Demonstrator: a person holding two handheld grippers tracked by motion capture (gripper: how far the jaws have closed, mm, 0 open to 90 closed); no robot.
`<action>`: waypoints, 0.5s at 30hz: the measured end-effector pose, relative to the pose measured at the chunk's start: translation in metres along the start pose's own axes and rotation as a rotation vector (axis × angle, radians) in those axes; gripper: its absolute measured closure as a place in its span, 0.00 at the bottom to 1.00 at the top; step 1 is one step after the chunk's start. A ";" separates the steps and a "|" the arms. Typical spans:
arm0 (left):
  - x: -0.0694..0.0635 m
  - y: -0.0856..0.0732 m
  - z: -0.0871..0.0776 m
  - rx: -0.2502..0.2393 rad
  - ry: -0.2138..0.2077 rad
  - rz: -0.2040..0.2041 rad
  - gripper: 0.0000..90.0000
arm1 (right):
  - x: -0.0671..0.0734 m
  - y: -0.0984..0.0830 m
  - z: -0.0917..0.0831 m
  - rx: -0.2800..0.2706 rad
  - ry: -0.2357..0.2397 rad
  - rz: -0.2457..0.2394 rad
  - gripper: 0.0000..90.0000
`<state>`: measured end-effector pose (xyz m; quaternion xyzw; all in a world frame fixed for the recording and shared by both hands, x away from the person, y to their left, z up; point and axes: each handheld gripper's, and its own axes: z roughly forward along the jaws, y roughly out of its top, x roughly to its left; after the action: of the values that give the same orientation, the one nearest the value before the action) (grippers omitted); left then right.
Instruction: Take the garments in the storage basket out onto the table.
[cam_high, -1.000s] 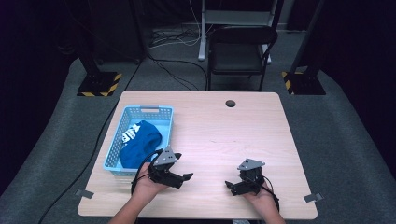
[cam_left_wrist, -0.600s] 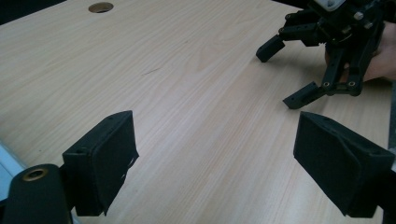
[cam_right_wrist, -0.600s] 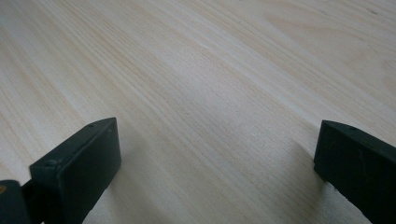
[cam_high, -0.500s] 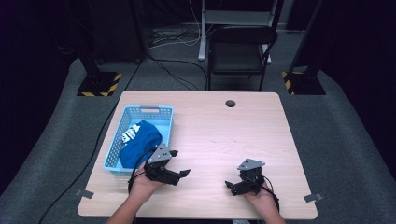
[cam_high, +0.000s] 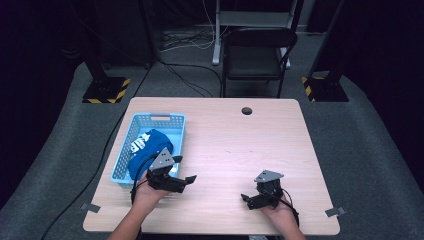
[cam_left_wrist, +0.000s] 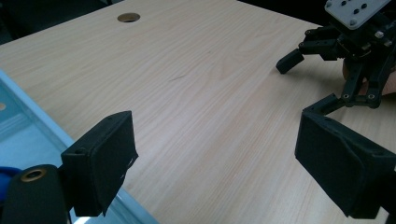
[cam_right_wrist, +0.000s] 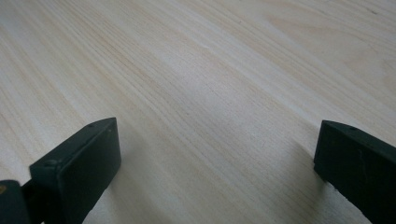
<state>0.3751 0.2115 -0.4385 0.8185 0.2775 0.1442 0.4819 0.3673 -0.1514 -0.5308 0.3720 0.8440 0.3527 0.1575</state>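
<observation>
High view: left gripper (cam_high: 181, 176) at near corner of light-blue basket (cam_high: 131, 136), over worktop (cam_high: 235, 140) just beside basket rim; jaws wide apart, nothing between them, just been opening further; blue garment (cam_high: 147, 150) with white print lying bunched inside basket, clear of both grippers; right gripper (cam_high: 254, 196) well apart at near right of worktop, jaws spread, empty; black chair (cam_high: 257, 52) beyond far edge.

Left gripper view: adds close look at both black pads (cam_left_wrist: 105, 163) with bare wood between; basket wall (cam_left_wrist: 28, 121) at lower left; right gripper (cam_left_wrist: 303, 79) farther off, open; cable hole (cam_left_wrist: 128, 17) at top.

Right gripper view: wood grain between widely parted jaws; nothing held.
</observation>
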 end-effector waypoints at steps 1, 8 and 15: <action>0.001 0.000 -0.001 0.003 0.004 -0.003 0.12 | 0.000 0.000 0.000 0.000 0.000 0.000 0.00; 0.011 0.001 -0.007 0.010 0.028 -0.024 0.08 | 0.000 0.000 0.000 0.000 0.000 0.000 0.00; 0.018 0.000 -0.011 0.005 0.033 -0.041 0.05 | 0.000 0.000 0.000 0.000 0.000 0.000 0.00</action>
<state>0.3844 0.2301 -0.4340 0.8115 0.3023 0.1470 0.4779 0.3673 -0.1514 -0.5308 0.3720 0.8441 0.3526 0.1574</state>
